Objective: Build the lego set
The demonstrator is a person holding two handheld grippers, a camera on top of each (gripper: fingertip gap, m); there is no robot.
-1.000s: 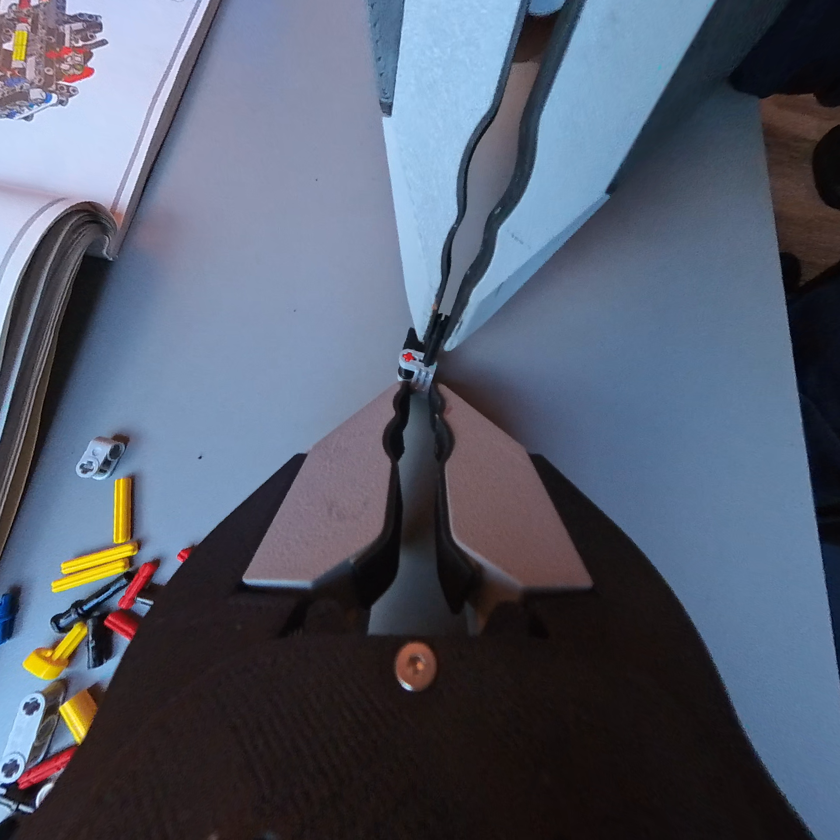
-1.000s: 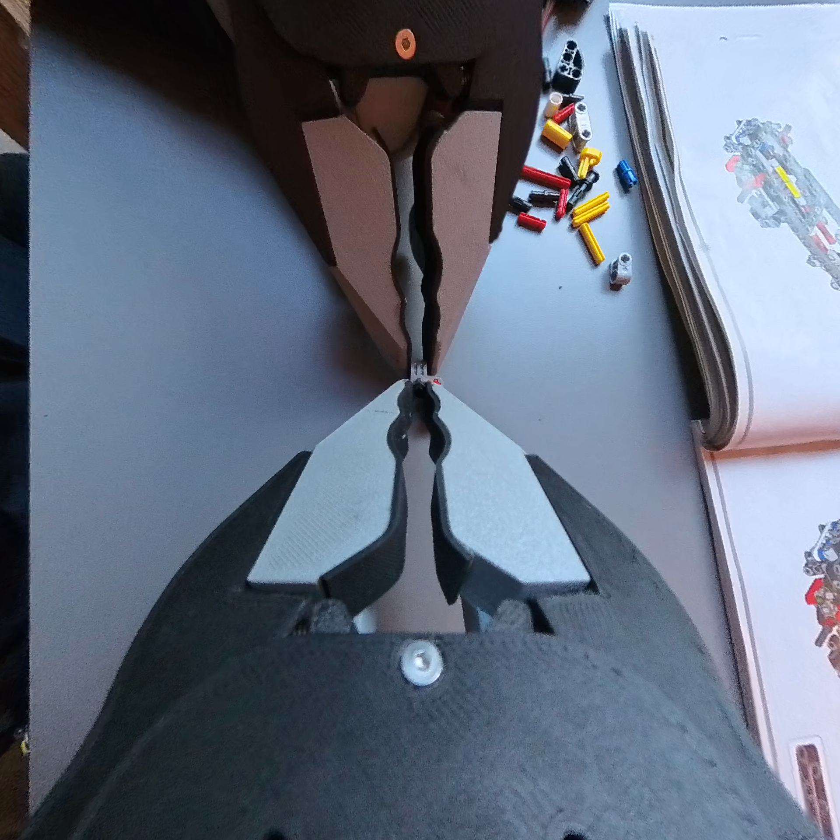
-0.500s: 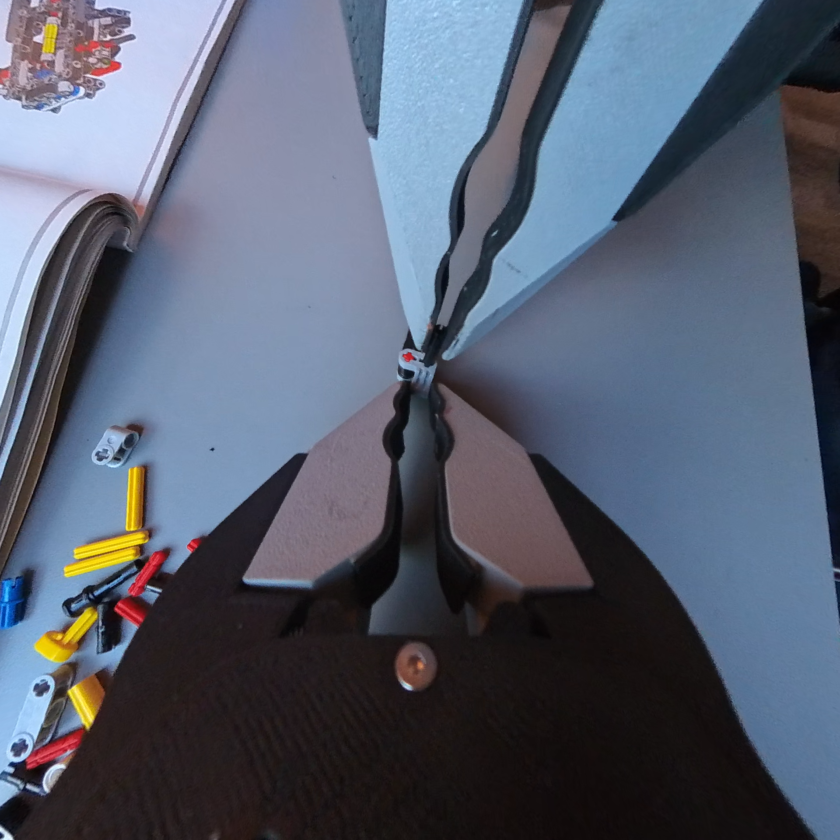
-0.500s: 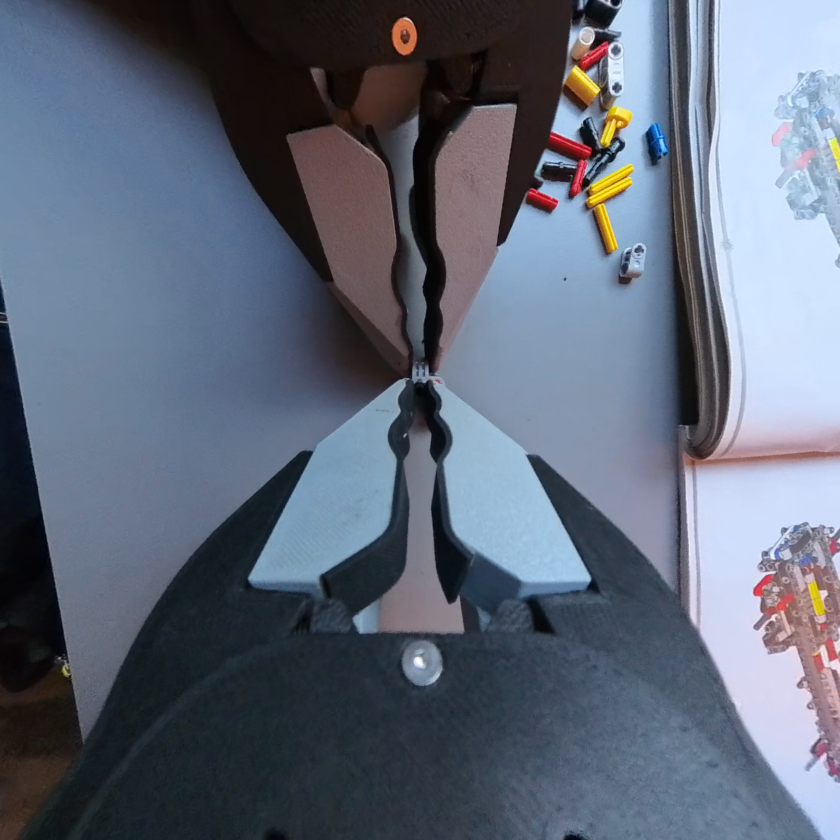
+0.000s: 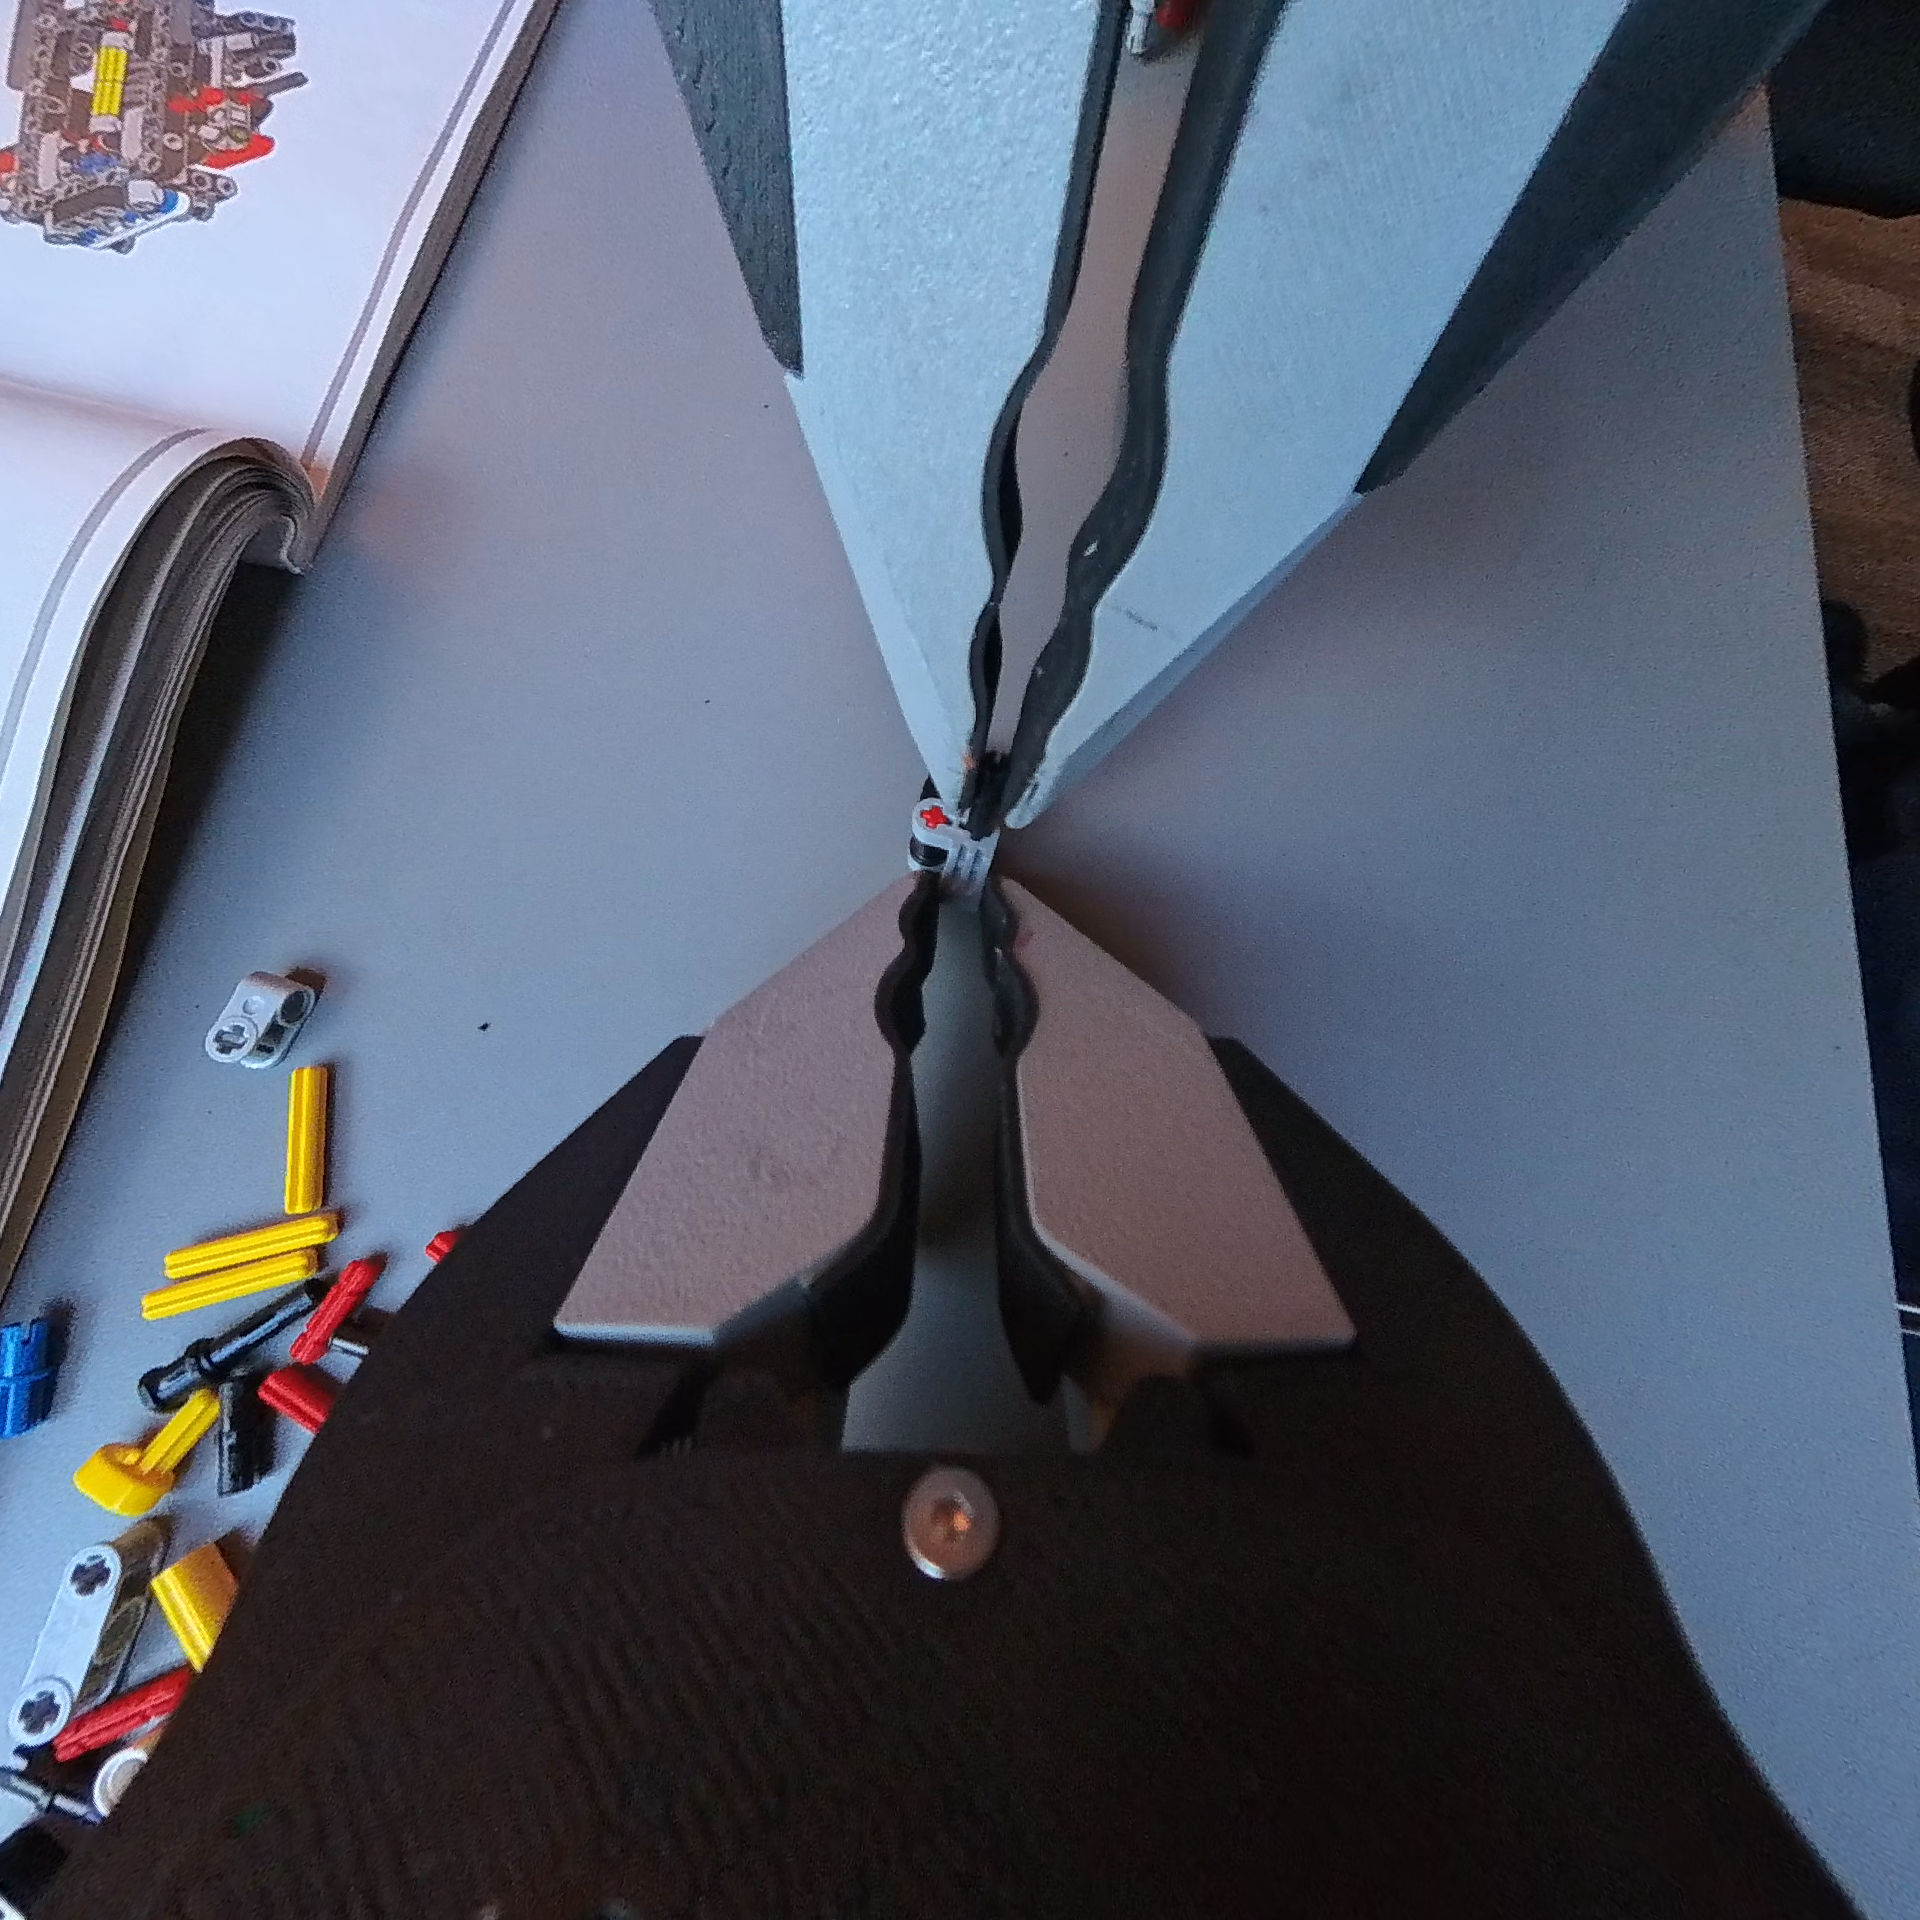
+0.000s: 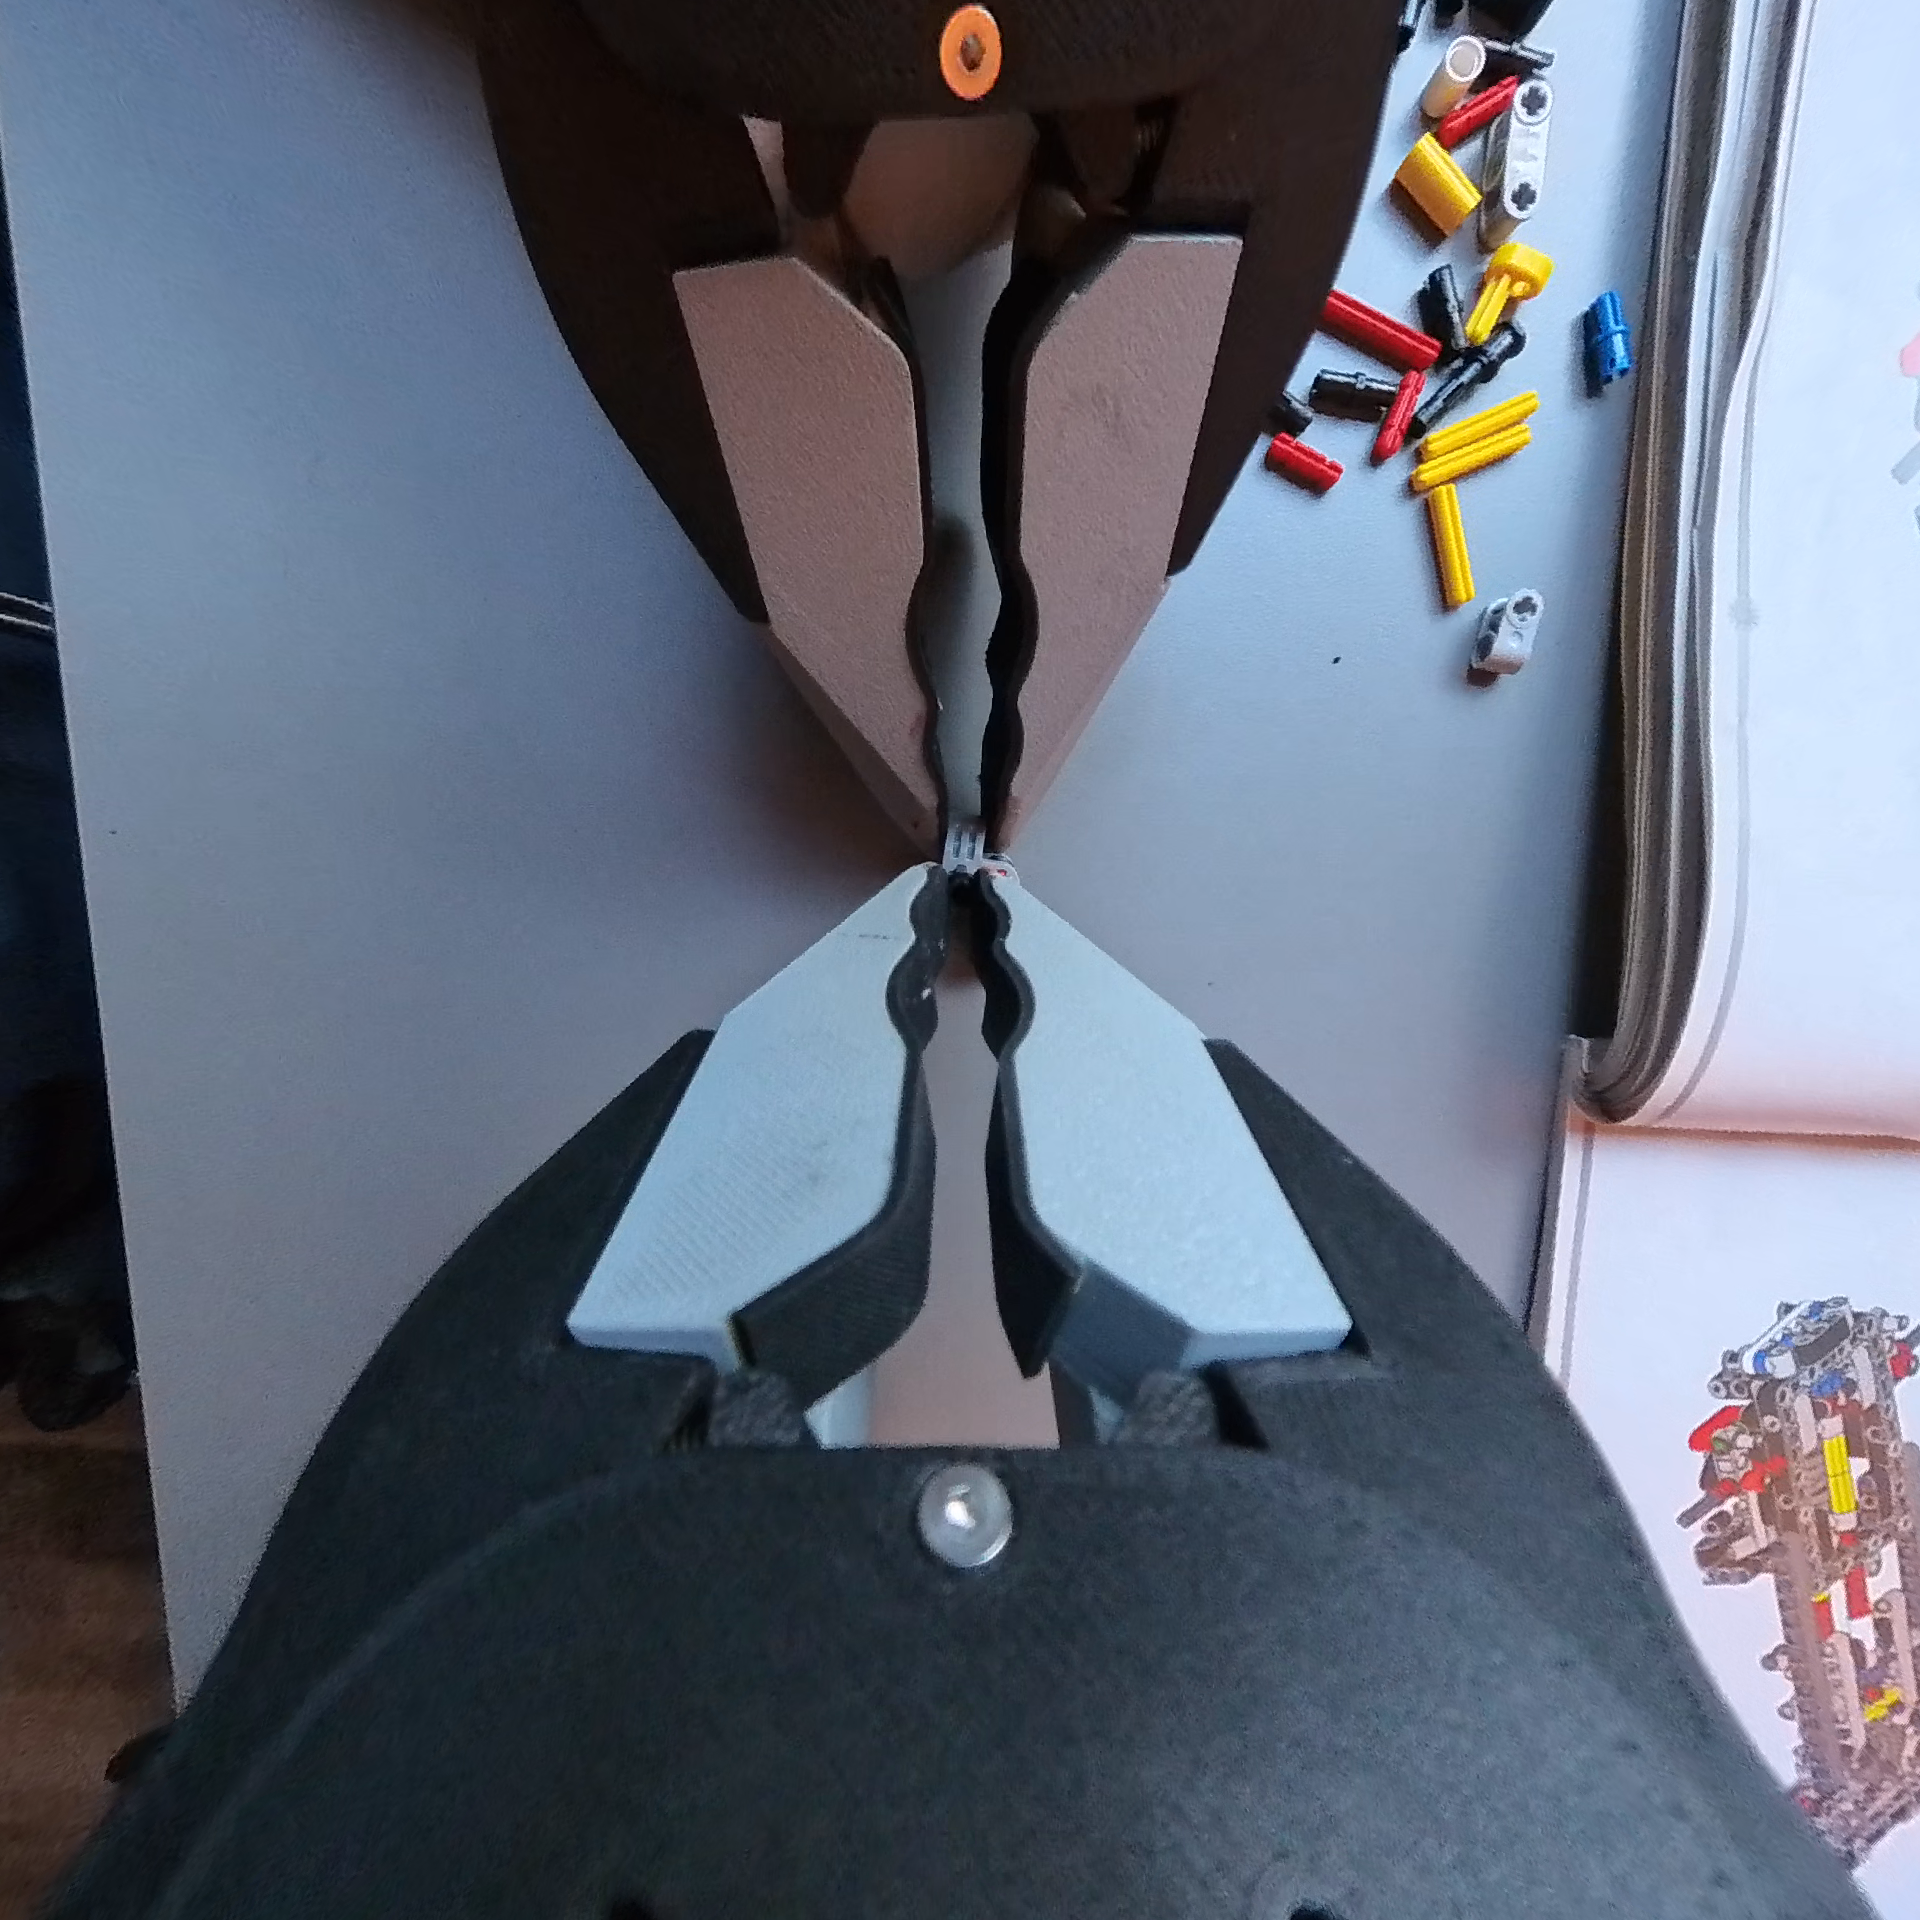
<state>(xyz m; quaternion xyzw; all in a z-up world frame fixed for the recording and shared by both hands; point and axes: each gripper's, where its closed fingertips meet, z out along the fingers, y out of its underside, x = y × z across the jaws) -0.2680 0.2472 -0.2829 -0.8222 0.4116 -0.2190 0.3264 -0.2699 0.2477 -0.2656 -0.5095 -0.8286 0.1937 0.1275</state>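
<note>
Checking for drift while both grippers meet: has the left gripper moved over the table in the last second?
Yes. In its own view the loose yellow sticks and open booklet slid right and up, so the left gripper drifted the opposite way.

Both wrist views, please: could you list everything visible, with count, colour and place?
Table: one, grey, under everything.
Instruction book: one, open, white pages, at the table edge.
Loose building pieces: a scatter, yellow, red, black, blue, grey, beside the book.
Grey connector: one, red cross-shaped end showing, between both gripper tips.
Black pin: one, at the connector.
Left gripper: tan fingers, shut on the connector.
Right gripper: light grey fingers, shut on the pin.
</note>
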